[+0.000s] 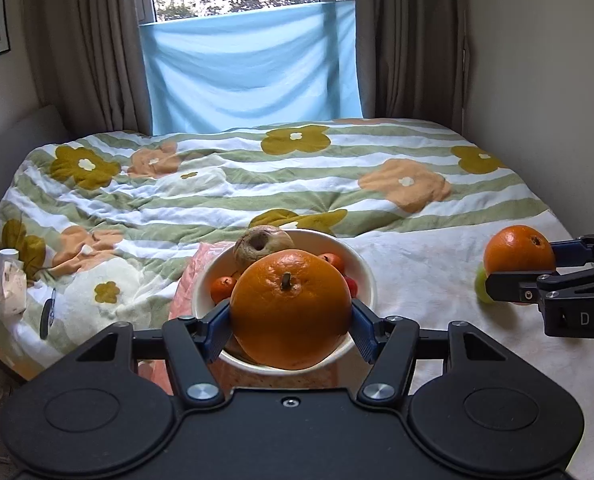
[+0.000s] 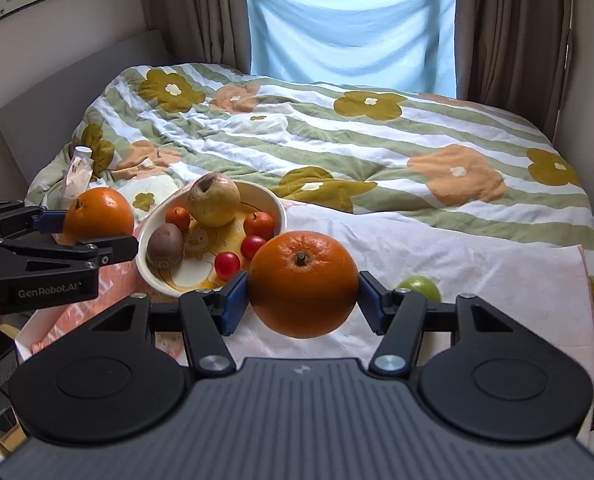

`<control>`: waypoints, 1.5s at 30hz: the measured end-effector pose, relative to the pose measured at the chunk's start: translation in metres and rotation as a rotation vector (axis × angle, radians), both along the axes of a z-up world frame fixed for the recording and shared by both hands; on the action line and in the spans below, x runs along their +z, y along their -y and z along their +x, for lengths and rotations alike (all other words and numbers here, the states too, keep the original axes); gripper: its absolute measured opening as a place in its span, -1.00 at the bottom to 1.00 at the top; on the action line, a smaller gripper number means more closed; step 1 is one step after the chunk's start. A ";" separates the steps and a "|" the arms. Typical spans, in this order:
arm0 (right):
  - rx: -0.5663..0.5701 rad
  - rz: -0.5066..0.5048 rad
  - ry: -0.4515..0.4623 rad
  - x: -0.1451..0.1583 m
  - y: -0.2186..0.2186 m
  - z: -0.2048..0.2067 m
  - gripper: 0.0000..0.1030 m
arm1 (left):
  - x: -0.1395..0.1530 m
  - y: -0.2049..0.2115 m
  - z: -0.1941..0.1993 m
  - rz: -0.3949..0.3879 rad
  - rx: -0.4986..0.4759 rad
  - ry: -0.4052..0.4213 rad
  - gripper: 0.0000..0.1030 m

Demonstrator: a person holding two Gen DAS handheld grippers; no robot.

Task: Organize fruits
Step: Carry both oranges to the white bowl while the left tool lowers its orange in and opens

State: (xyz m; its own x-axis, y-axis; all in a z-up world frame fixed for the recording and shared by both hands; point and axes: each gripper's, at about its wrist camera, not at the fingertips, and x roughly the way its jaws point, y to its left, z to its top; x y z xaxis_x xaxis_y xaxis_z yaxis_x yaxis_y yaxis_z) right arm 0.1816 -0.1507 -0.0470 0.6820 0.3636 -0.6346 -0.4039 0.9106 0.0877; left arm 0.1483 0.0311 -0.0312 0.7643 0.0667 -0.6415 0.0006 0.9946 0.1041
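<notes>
Both grippers, L [image 1: 291,330] & R [image 2: 303,300], each pinch an orange; bowl [image 2: 149,236] holds kiwi [image 2: 165,249], tomatoes — kiwi only visible from R cam.

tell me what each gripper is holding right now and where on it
Each holds an orange by its opposite sides: the left gripper its orange, the right gripper the other orange, both stem up.

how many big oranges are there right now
2. One is clamped in the left gripper, the left orange, near the bowl. The other orange is clamped in the right gripper, over the towel.
</notes>
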 end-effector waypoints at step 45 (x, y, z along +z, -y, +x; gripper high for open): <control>-0.154 -0.007 -0.080 -0.037 -0.076 0.086 0.41 | -0.048 -0.039 0.074 0.025 -0.212 -0.026 0.80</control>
